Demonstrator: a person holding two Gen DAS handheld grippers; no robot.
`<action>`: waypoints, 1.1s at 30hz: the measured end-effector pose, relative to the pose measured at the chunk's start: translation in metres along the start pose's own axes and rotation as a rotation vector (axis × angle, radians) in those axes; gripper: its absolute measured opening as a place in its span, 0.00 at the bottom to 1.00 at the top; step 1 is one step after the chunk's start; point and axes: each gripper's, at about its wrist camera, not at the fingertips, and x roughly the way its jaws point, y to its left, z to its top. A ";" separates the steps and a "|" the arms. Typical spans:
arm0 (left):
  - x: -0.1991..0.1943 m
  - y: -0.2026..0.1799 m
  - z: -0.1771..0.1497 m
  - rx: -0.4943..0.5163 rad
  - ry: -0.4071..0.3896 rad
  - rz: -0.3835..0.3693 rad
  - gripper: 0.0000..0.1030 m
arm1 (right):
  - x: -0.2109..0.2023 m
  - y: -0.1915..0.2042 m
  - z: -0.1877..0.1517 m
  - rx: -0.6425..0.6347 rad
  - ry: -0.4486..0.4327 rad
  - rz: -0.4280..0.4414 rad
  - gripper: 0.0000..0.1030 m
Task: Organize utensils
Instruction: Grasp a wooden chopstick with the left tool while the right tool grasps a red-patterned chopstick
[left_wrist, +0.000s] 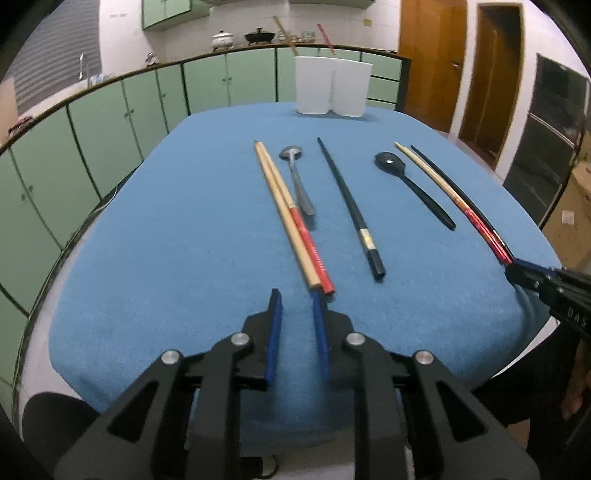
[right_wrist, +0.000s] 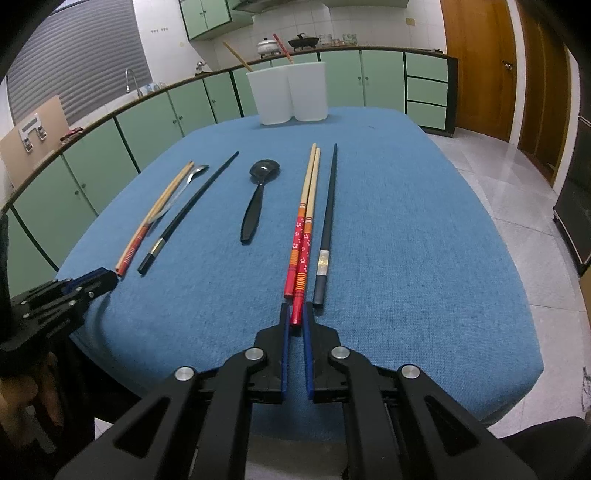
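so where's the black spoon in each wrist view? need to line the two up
Left wrist: black spoon right of centre, between the lone black chopstick and the pair at the right edge.
Right wrist: black spoon just left of centre, bowl pointing away.
Shared landmark: the white utensil holder at the far end of the blue table, beyond the spoon in both.

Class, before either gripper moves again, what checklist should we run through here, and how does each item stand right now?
1. Right gripper fingers shut on one red chopstick: ok.
2. Its partner chopstick gripped too: not ok; it lies alongside, outside the fingers.
3. Left gripper holding its chopstick pair: not ok; it is open, and the pair ends ahead of one finger.
4. White holder upright: ok.
5. Room left inside the holder: cannot tell.
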 end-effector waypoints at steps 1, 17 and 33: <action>0.000 0.000 0.000 0.000 -0.002 -0.005 0.21 | 0.000 0.000 0.000 0.000 -0.001 0.000 0.07; 0.011 0.001 0.010 -0.020 -0.008 0.024 0.31 | 0.001 0.003 -0.002 0.000 -0.003 0.003 0.07; 0.009 0.022 0.005 -0.065 -0.044 0.039 0.06 | 0.000 0.008 -0.009 -0.043 -0.035 -0.032 0.06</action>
